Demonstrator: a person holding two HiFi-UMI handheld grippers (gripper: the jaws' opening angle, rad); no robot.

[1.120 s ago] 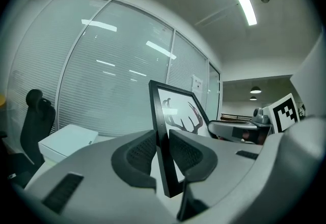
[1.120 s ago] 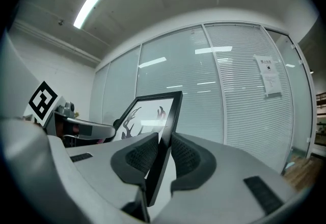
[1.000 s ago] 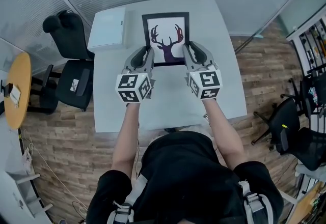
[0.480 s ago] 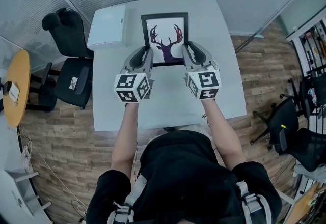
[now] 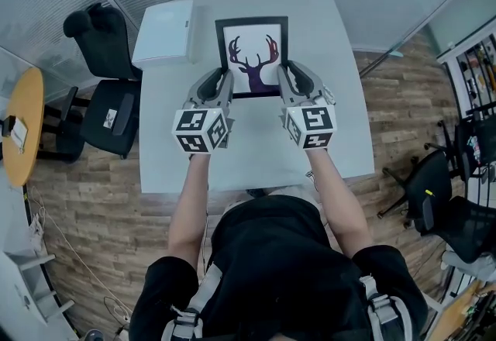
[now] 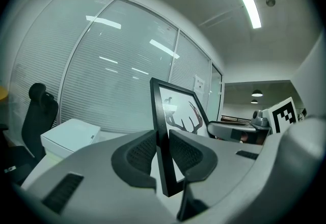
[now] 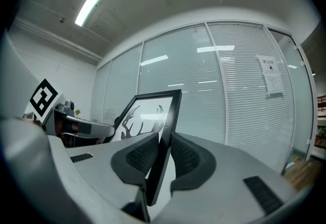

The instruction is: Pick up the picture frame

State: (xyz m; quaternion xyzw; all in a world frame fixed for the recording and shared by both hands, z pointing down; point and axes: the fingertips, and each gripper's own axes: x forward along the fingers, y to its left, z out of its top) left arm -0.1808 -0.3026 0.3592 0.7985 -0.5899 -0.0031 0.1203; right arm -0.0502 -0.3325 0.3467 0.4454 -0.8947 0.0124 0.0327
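Note:
A black picture frame (image 5: 252, 41) with a dark deer-antler print is held flat over the far half of the white table (image 5: 341, 115). My left gripper (image 5: 219, 85) is shut on its left edge near the front corner. My right gripper (image 5: 291, 79) is shut on its right edge, opposite. In the left gripper view the frame's black edge (image 6: 161, 126) stands pinched between the two ribbed pads (image 6: 138, 154), and the right gripper shows beyond it. The right gripper view shows the frame (image 7: 167, 121) clamped the same way between my right gripper (image 7: 159, 159).
A flat white box (image 5: 165, 33) lies at the table's far left corner. A black office chair (image 5: 105, 91) stands left of the table, with a round wooden table (image 5: 19, 130) farther left. Glass partition walls close the far side. More chairs (image 5: 442, 200) stand at right.

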